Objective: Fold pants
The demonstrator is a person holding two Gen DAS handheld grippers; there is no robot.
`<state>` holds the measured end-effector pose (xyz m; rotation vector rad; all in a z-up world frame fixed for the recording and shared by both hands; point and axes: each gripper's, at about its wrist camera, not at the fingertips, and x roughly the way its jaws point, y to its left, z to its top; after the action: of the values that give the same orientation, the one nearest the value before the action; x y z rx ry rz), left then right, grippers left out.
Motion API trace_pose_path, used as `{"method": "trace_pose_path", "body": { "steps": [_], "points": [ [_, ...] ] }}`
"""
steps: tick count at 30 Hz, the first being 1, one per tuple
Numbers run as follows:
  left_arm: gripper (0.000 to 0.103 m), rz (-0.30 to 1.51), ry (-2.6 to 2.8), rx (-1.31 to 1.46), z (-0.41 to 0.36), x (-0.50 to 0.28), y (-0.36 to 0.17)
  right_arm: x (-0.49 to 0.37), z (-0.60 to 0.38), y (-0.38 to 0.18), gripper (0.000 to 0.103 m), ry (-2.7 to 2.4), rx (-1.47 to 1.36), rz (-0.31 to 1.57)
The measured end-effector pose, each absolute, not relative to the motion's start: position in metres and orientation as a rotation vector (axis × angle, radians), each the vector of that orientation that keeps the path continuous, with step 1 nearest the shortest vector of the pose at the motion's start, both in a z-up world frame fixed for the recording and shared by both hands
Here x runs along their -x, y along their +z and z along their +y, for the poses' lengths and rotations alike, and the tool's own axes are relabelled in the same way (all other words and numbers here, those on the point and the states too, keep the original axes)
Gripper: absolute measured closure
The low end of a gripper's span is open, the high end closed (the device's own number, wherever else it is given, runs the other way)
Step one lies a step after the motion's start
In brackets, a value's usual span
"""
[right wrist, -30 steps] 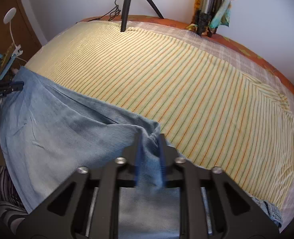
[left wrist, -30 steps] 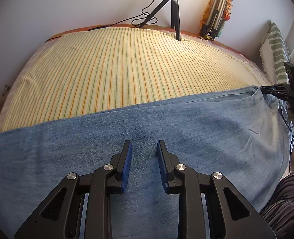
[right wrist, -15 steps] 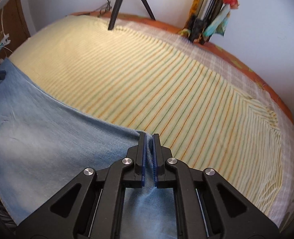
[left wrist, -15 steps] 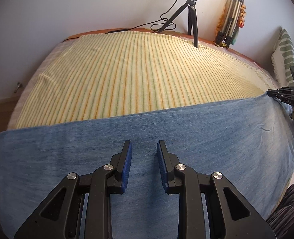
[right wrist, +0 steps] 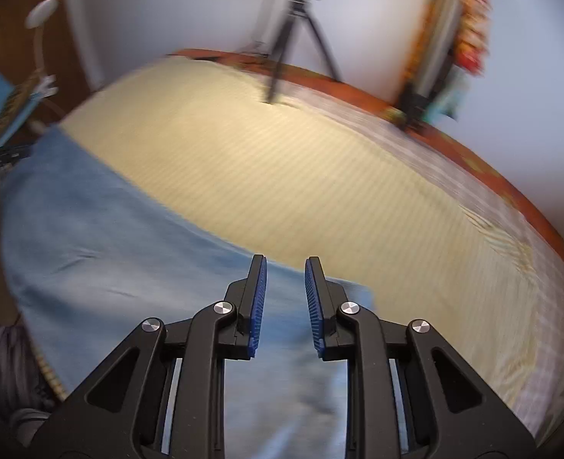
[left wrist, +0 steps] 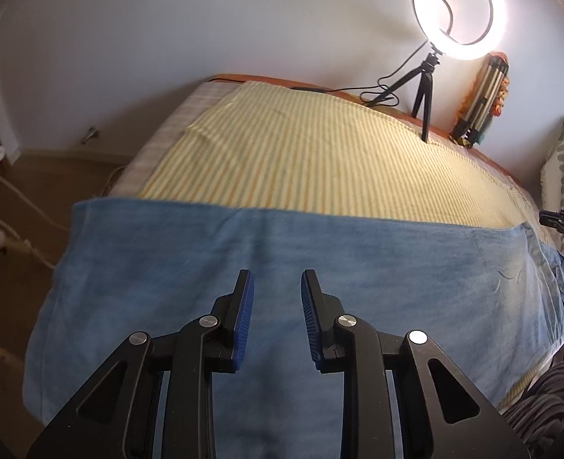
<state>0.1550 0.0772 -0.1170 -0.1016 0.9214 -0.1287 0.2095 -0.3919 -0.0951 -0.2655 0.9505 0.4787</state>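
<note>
right gripper [right wrist: 285, 264] parted, above pants [right wrist: 102, 244]

My ring light [left wrist: 458, 7] glares white against the wall, my right view smears with motion blur, and both fisheye views bend and darken at the edges.

Right wrist view motion-blurred, tripod [right wrist: 293, 34] smeared, pants [left wrist: 320, 267] cut off at bottom edge
</note>
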Motion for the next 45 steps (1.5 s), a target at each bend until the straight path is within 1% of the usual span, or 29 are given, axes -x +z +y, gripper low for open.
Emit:
{"method": "trace_pose_path", "body": {
  "steps": [3,7,9,12,19,27,35,37,38,39,45],
  "points": [
    [0.079,0.92,-0.074,0.082,0.092,-0.139,-0.12,-0.193,-0.355,-0.088,0.082,0.584,0.305,0.952],
    [0.079,0.939,-0.04,0.207,0.125,-0.119,-0.128,-0.174,-0.303,-0.095,0.082,0.715,0.37,0.986],
    [0.079,0.939,-0.029,0.213,0.133,-0.111,-0.129,-0.172,-0.281,-0.102,0.082,0.736,0.406,0.99],
    [0.079,0.941,-0.024,0.229,0.14,-0.105,-0.133,-0.177,-0.25,-0.109,0.082,0.797,0.402,0.994],
    [0.079,0.941,-0.039,0.246,0.144,-0.101,-0.139,-0.208,-0.182,-0.135,0.082,0.871,0.5,0.984],
    [0.079,0.957,-0.067,0.255,0.145,-0.106,-0.146,-0.238,-0.151,-0.157,0.082,0.908,0.559,1.017],
    [0.079,0.972,-0.086,0.247,0.141,-0.112,-0.152,-0.24,-0.146,-0.167,0.08,0.933,0.579,1.033],
    [0.079,0.973,-0.085,0.242,0.141,-0.112,-0.153,-0.238,-0.146,-0.168,0.087,0.925,0.588,1.023],
    [0.079,0.973,-0.084,0.244,0.141,-0.112,-0.154,-0.234,-0.143,-0.167,0.095,0.914,0.615,1.002],
    [0.079,0.973,-0.085,0.247,0.142,-0.111,-0.154,-0.229,-0.142,-0.166,0.097,0.895,0.647,0.985],
    [0.079,0.97,-0.077,0.252,0.143,-0.11,-0.153,-0.206,-0.134,-0.153,0.1,0.84,0.731,0.897]
  ]
}}
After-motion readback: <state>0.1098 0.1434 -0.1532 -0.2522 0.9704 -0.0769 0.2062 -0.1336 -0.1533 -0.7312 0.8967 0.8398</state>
